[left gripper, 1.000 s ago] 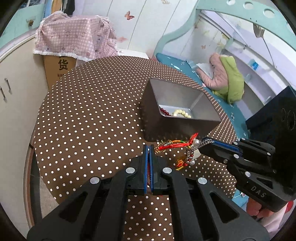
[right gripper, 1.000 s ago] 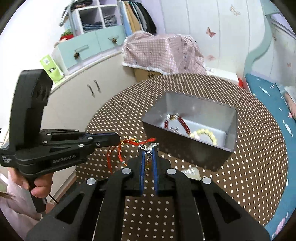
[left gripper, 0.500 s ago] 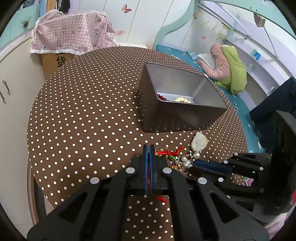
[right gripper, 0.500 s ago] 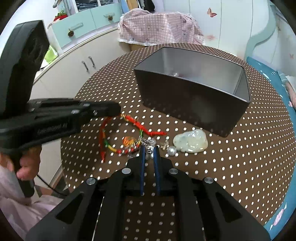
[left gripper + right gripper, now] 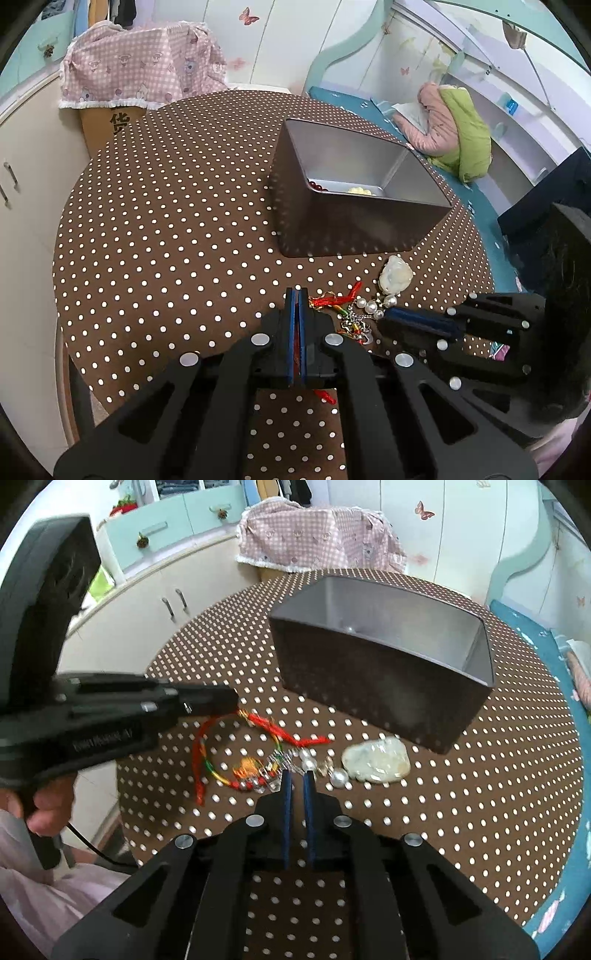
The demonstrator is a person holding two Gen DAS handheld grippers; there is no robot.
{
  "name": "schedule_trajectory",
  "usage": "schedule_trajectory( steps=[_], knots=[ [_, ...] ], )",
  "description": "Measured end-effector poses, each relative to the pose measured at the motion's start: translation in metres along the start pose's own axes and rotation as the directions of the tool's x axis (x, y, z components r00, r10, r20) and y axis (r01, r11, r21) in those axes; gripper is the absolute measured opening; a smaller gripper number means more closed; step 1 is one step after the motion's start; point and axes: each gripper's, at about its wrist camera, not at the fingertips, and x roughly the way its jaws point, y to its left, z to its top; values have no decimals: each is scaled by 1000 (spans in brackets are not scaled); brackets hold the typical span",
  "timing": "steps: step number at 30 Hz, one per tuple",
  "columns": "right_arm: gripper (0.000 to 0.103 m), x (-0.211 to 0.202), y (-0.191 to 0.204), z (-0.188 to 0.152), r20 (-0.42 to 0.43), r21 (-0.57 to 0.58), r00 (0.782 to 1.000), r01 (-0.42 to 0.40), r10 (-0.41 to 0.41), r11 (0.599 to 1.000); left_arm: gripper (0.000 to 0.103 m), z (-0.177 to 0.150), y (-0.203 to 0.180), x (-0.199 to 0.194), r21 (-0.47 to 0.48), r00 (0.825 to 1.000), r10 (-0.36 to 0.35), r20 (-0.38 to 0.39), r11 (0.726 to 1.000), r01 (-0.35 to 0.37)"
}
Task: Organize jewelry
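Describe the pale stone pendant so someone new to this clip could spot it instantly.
Start at the grey rectangular metal box on the brown polka-dot tablecloth. Just in front of its near wall lies the pale, milky-green carved stone pendant. Unlike the red braided cord bracelet and round pearl beads beside it, it is one smooth, lumpy slab.

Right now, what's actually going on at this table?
A person holds a gripper in each hand over a polka-dot table, sorting jewelry into a grey metal box that already holds some beads. The left gripper is shut on the red cord bracelet. The right gripper is shut at the pearl and chain tangle beside a pale jade pendant. All three pieces lie on the cloth in front of the box.
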Motion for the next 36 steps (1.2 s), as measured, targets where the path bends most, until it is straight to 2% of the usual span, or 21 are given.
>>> schedule_trajectory(
  steps=[8,12,14,18,22,28,36],
  knots=[
    [9,12,-2,3,-19,-9,1000,-1,1,1000,1,0,6,-4,-9,1000,5,6,1000,-5],
    [7,13,-10,4,-12,41,999,-31,31,999,1,1,8,-3,-11,1000,2,3,1000,-2],
    [6,11,-11,5,-10,47,1000,-12,13,999,1,1,9,-3,-11,1000,2,3,1000,-2],
    [6,-8,-15,11,49,85,996,-79,76,993,1,2,9,-4,-14,1000,5,7,1000,-5],
    [6,-32,-15,22,119,74,989,-94,85,993,1,4,10,-6,-16,1000,6,17,1000,-6],
    [6,-64,-18,31,208,63,976,-76,62,995,1,12,11,-19,-6,998,7,55,1000,-7],
    [6,-79,-38,32,258,109,966,-30,1,994,1,25,19,-46,-16,991,39,129,999,-37]
  ],
)
